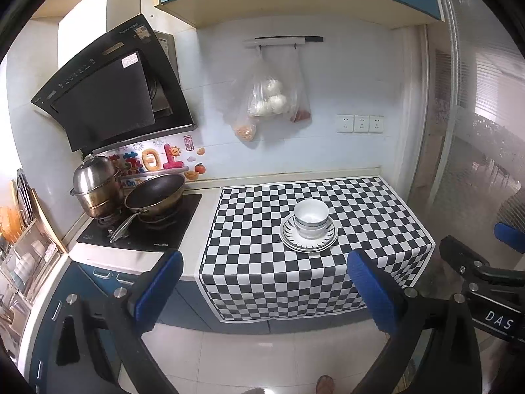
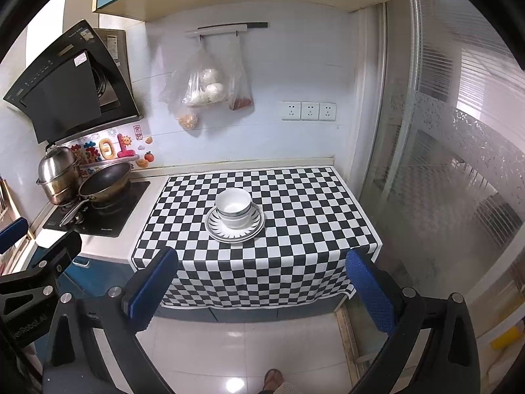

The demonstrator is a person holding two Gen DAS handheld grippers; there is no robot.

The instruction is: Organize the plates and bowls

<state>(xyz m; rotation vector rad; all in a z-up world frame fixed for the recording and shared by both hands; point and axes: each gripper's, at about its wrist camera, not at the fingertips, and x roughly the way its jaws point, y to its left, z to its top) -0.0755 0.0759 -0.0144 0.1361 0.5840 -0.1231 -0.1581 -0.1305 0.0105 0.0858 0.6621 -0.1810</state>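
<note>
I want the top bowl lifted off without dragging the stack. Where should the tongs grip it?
Grip the top bowl by its rim, one finger inside and one outside, coming from above on the near side. It sits upright and nested in another bowl on the plates, so only its rim stands clear.

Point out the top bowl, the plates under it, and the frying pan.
top bowl (image 1: 310,211), left wrist view, inside wall.
plates (image 1: 290,234), left wrist view, patterned rim.
frying pan (image 2: 105,179), right wrist view, dark inside.

left tool spread wide, right tool likewise
</note>
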